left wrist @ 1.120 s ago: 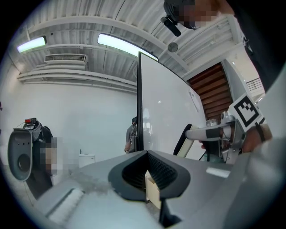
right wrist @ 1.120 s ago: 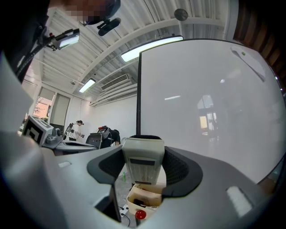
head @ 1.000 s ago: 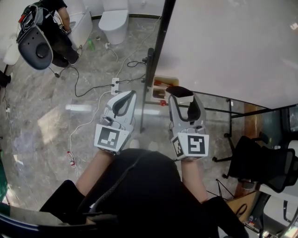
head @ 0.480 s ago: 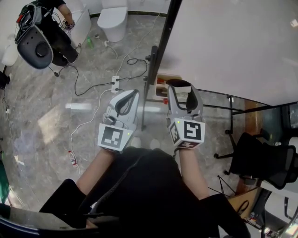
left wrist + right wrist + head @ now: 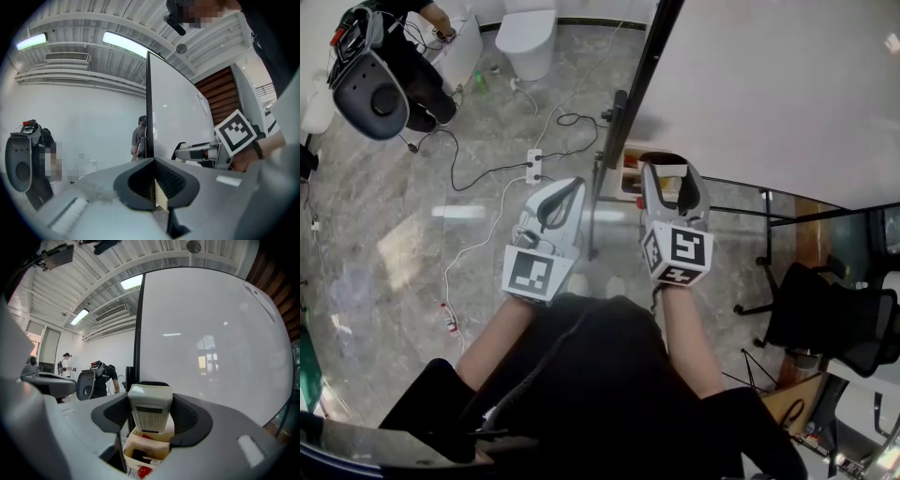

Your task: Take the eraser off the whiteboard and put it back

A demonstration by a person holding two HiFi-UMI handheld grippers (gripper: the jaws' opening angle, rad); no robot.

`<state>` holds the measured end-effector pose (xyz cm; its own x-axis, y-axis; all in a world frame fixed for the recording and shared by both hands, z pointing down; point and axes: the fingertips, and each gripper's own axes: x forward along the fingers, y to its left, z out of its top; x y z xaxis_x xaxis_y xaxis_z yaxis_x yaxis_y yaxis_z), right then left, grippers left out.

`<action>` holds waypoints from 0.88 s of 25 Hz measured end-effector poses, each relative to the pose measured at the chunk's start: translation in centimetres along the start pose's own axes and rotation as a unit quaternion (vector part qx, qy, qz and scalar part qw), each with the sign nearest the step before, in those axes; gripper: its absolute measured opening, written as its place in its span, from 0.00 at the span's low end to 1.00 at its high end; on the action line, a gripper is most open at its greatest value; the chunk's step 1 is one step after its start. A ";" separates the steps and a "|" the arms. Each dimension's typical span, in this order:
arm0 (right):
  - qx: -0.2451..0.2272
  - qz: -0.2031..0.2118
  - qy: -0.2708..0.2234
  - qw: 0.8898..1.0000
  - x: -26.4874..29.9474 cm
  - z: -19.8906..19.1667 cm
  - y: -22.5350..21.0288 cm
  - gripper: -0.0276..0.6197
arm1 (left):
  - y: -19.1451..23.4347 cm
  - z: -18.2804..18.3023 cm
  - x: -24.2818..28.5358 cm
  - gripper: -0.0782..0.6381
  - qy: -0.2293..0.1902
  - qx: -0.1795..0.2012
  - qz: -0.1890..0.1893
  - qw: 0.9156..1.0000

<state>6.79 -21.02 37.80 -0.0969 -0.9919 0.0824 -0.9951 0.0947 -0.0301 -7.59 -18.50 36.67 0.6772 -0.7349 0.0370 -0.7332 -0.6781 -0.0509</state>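
Clamping boxy white eraser (image 5: 150,409), ribbed black pads (image 5: 184,417)

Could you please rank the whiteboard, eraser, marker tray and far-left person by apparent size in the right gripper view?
whiteboard: largest by far
eraser and marker tray: alike; the eraser is nearer the camera, so unranked
far-left person: smallest

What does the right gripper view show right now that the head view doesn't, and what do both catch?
Only the right gripper view: the ribbed white face of the eraser, clamped between the jaws of the right hand-held gripper, the markers lying in the tray box, and the ceiling lights.

Only the head view: the cables and power strip on the floor, and the office chair.

Both: the whiteboard, the gripped eraser, and the tray box below it.
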 end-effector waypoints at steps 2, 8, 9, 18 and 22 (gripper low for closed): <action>0.000 -0.004 0.006 1.000 0.5 -0.6 0.0 0.46 | 0.2 -0.1 0.1 0.12 0.000 -0.001 -0.001 1.000; -0.001 -0.019 0.021 1.000 1.8 -1.9 -0.1 0.46 | 0.7 0.0 0.1 0.12 -0.003 -0.004 -0.004 1.000; -0.001 -0.022 0.024 0.999 2.0 -2.2 -0.1 0.46 | 0.8 -0.1 0.1 0.12 -0.002 -0.004 -0.004 1.000; 0.001 -0.039 0.053 0.998 3.9 -4.6 -0.2 0.46 | 1.6 -0.5 0.2 0.12 0.002 -0.008 -0.005 1.000; 0.002 -0.046 0.061 0.997 4.5 -5.2 -0.2 0.46 | 2.1 -0.7 0.2 0.12 0.005 -0.007 -0.005 1.000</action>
<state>6.48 -25.03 43.34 -0.0067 -0.9787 0.2051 -0.9998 0.0025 -0.0210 -9.04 -20.05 37.26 0.6833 -0.7285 0.0482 -0.7276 -0.6849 -0.0373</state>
